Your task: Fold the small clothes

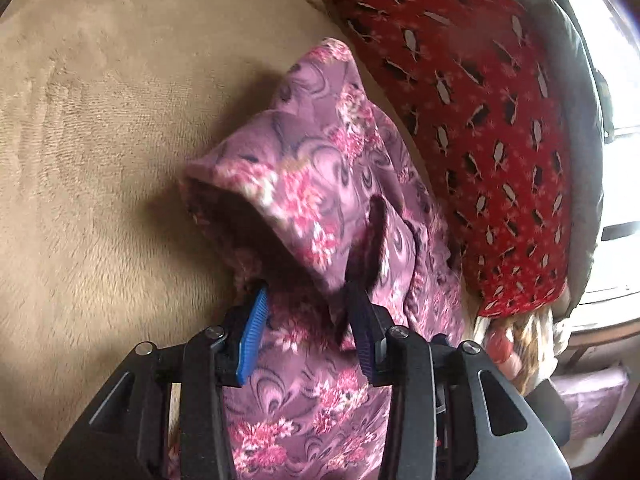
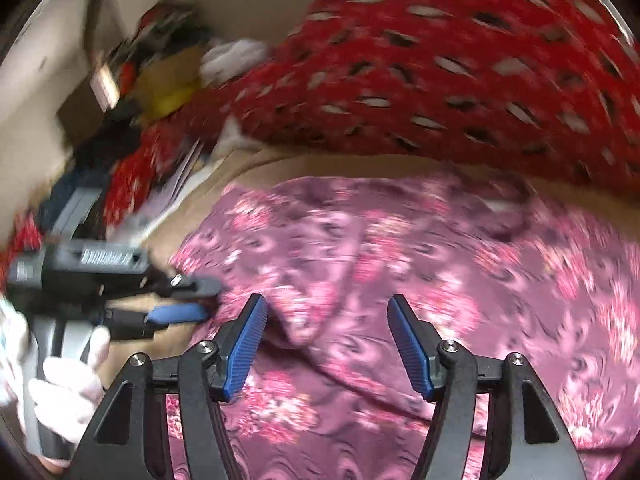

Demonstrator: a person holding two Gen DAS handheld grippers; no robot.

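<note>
A purple garment with pink flowers (image 1: 320, 184) lies on a tan plush blanket (image 1: 100, 120). In the left wrist view my left gripper (image 1: 308, 312) has cloth bunched between its blue pads (image 1: 252, 336), and a fold of the garment lifts up in front of it. In the right wrist view my right gripper (image 2: 326, 320) is open just above the spread garment (image 2: 400, 248), with nothing between its pads (image 2: 248, 344). The left gripper (image 2: 200, 300) shows at the left of that view, held by a white-gloved hand (image 2: 68, 380), at the garment's left edge.
A red patterned pillow (image 1: 480, 120) lies along the far side of the garment; it also shows in the right wrist view (image 2: 440, 72). A pile of mixed clothes and things (image 2: 140, 100) sits at the far left. A window (image 1: 616, 80) is at the right.
</note>
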